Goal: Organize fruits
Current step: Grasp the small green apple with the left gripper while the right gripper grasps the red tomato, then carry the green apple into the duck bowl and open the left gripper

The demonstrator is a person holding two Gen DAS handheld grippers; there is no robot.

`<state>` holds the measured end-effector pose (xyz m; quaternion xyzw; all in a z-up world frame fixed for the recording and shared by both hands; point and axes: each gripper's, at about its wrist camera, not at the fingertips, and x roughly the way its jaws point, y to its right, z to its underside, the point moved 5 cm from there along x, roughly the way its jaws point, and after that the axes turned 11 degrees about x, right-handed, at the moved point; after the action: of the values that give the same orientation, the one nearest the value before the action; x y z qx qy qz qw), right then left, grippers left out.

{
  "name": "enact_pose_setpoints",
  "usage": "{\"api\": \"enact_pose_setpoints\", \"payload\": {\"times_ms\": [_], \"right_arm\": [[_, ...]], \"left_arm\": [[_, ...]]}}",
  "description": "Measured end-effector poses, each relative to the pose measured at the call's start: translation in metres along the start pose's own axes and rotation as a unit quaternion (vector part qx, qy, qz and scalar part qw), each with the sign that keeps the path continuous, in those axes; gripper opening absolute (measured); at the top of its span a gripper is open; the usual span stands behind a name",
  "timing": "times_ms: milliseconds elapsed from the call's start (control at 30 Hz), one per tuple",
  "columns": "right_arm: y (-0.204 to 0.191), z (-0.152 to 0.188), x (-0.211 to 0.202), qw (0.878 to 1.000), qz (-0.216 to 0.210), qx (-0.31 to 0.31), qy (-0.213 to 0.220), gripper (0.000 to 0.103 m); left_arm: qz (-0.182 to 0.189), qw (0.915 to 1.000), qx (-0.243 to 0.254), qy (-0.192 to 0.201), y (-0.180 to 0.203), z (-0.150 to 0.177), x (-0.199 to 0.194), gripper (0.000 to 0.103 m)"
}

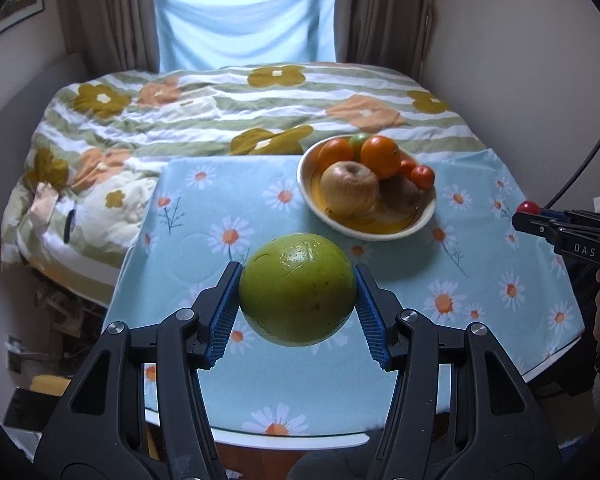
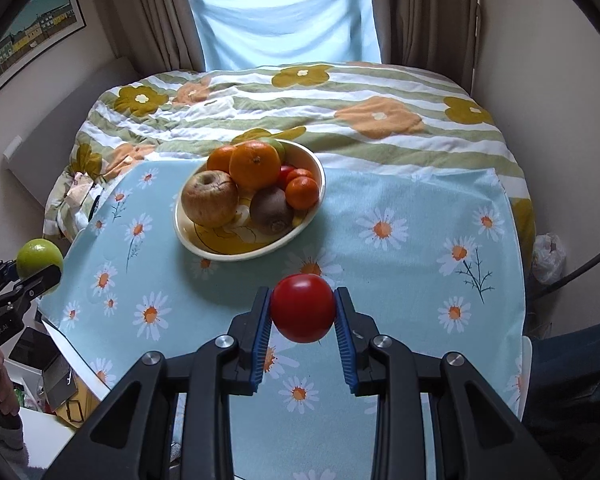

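Behind the table (image 2: pixel 400 208), which carries a pale blue daisy-print cloth, a bed (image 1: pixel 220 100) with a flowered quilt runs back to a curtained window. On the far part of the table stands a cream bowl (image 2: pixel 314 168) already loaded with fruit: a wrinkled apple (image 2: pixel 209 198), two oranges (image 2: pixel 254 165), a kiwi (image 2: pixel 271 210), a small mandarin (image 2: pixel 302 192), and a green fruit and a red one partly hidden behind them. The left gripper (image 1: pixel 296 300) is clamped on a large green fruit (image 1: pixel 297 289), held above the near part of the table, well short of the bowl. The right gripper (image 2: pixel 302 314) is clamped on a red tomato (image 2: pixel 303 307), likewise held above the cloth on the near side of the bowl. No loose fruit is visible on the cloth. Judged from this layout, the task is near completion: most fruit is collected, and the two held pieces remain to be placed in the bowl. Bowl space is limited; the clearest area is the front rim, near the apple and kiwi.
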<state>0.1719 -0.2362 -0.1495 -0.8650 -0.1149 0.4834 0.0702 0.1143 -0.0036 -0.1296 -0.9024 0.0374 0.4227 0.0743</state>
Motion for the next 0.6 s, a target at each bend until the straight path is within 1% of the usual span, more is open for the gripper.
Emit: {"api": "enact_pose_setpoints", "payload": {"times_ms": [200,300,467,600], "right_arm": [[-0.004,-0.022,-0.012,1.0,-0.015,-0.015,0.016,0.028],[-0.006,-0.032,-0.014,0.999,-0.019,-0.015,0.022,0.028],[-0.005,-0.045,-0.008,0.999,-0.019,-0.008,0.028,0.028],[-0.002,-0.054,0.001,1.0,-0.015,0.004,0.025,0.028]], "left_arm": [[0.018,0.9996,0.012,0.02,0.027,-0.029,0.004,0.06],[0.029,0.9989,0.026,0.025,0.039,-0.044,0.012,0.06],[0.048,0.9972,0.051,0.028,0.051,-0.065,0.033,0.06],[0.064,0.995,0.073,0.023,0.058,-0.076,0.053,0.06]]}}
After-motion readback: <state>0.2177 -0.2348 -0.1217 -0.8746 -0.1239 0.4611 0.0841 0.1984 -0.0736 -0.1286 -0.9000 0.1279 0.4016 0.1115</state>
